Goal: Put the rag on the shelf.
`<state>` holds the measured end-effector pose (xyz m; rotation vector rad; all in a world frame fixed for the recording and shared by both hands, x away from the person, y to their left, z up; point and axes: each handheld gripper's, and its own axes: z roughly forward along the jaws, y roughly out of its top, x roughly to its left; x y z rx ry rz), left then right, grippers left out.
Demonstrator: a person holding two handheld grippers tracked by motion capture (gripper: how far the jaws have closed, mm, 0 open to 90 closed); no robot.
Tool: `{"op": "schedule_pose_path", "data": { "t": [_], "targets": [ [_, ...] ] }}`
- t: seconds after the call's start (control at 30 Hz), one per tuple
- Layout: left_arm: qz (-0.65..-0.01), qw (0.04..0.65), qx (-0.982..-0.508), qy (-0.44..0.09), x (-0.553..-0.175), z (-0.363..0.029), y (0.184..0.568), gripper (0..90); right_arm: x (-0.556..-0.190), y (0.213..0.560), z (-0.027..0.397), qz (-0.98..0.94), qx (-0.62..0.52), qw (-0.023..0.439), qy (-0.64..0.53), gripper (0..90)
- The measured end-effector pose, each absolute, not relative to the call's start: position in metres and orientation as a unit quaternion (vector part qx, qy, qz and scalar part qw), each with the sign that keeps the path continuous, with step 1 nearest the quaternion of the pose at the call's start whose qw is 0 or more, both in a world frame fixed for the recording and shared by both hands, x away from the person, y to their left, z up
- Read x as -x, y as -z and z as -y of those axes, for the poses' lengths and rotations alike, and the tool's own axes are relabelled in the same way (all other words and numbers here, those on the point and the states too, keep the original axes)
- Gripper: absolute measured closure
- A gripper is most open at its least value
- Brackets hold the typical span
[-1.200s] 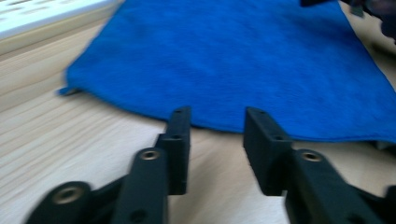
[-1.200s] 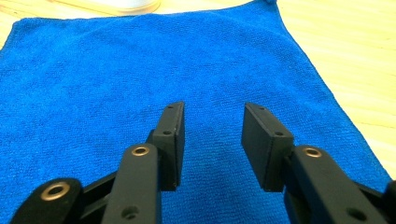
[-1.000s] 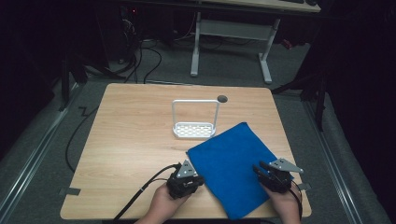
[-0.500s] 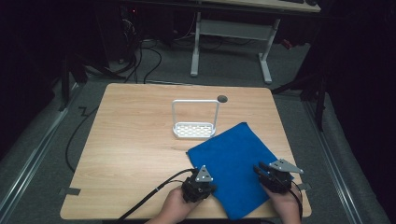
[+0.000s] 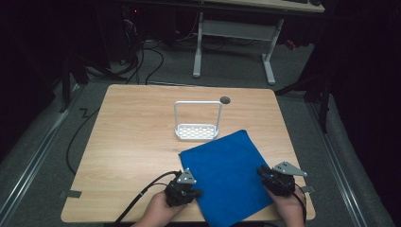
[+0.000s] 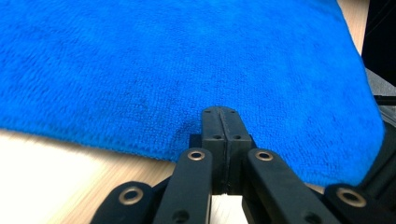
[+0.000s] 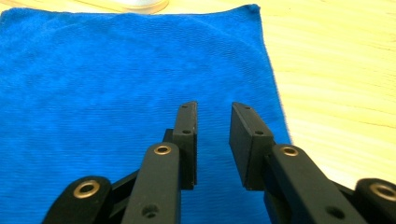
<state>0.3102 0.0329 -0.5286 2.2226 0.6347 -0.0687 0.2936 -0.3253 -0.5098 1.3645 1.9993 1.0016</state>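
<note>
Left gripper view shows my left gripper (image 6: pixel 223 114) closed at the blue towel's (image 6: pixel 187 60) edge; my right gripper (image 7: pixel 212 109) hovers over it, slightly parted.

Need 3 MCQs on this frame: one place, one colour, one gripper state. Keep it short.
1. Where does the white rack stand?
A) on the cloth B) behind the cloth's far corner C) at the table's near edge
2. Colour of the cloth?
A) blue B) red C) grey
3. State of the right gripper?
A) clamped on the rack B) shut empty C) open over the cloth

Answers: B, the high view shows the rack farther back on the table; A, all views show it blue; C, a gap separates its jaws above the cloth.
</note>
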Motion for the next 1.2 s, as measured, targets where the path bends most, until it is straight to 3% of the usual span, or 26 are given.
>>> {"op": "schedule_pose_path", "data": {
  "t": [0.37,0.57,0.83,1.0,1.2],
  "targets": [
    [-0.284,0.406,-0.868,0.039,-0.32,-0.065,0.53,90.0,-0.295,0.508,0.32,-0.746,-0.493,0.254,-0.37,78.2],
    [-0.309,0.404,-0.861,0.024,-0.323,-0.084,0.529,90.0,-0.306,0.508,0.311,-0.756,-0.48,0.248,-0.369,88.8],
    [-0.363,0.398,-0.842,-0.014,-0.33,-0.117,0.526,90.0,-0.326,0.518,0.29,-0.788,-0.456,0.218,-0.352,90.0],
    [-0.38,0.431,-0.818,-0.021,-0.338,-0.116,0.522,76.8,-0.33,0.522,0.278,-0.8,-0.447,0.212,-0.338,90.0],
    [-0.349,0.403,-0.844,-0.051,-0.343,-0.096,0.529,72.5,-0.33,0.526,0.273,-0.806,-0.448,0.214,-0.322,90.0]
  ]
}}
